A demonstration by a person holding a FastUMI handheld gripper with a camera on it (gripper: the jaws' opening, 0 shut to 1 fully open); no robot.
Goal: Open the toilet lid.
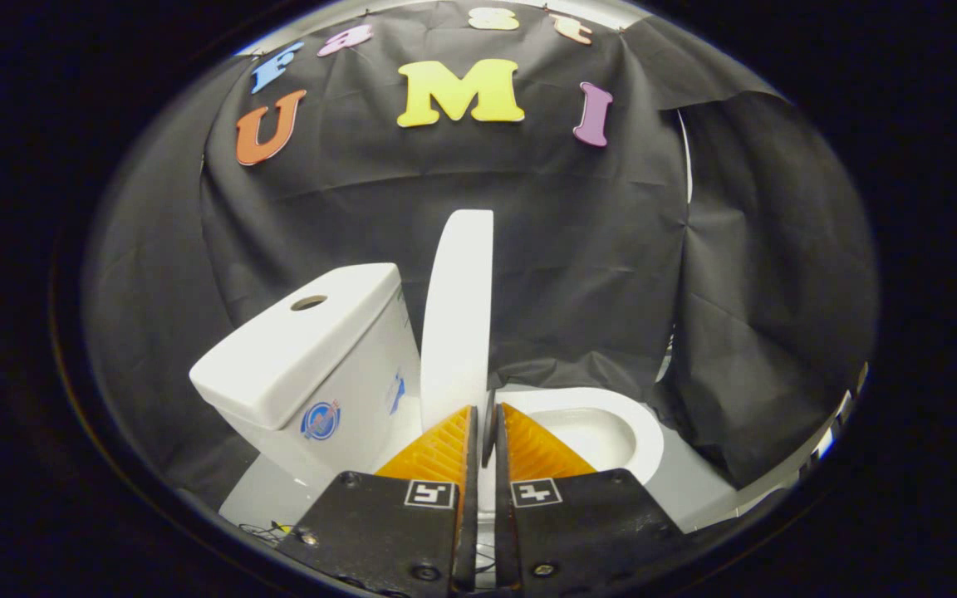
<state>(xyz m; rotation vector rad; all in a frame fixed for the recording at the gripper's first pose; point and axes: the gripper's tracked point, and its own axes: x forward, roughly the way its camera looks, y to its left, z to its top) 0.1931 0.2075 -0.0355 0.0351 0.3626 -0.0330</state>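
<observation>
Gripper (488,415) level, pointing fwd, fingers (445,444) nearly together, thin gap btwn tips.

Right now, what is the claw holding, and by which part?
The claw is shut on the raised toilet lid, pinching its lower edge.

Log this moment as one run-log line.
task: open toilet lid | lid: raised, upright beside tank | bowl: uncovered | gripper: fingers nearly closed at lid's lower edge, grip unclear

floor (694,490): pale, smooth | on it: white toilet (321,390) | jaws: nearly closed, no grasp
</observation>
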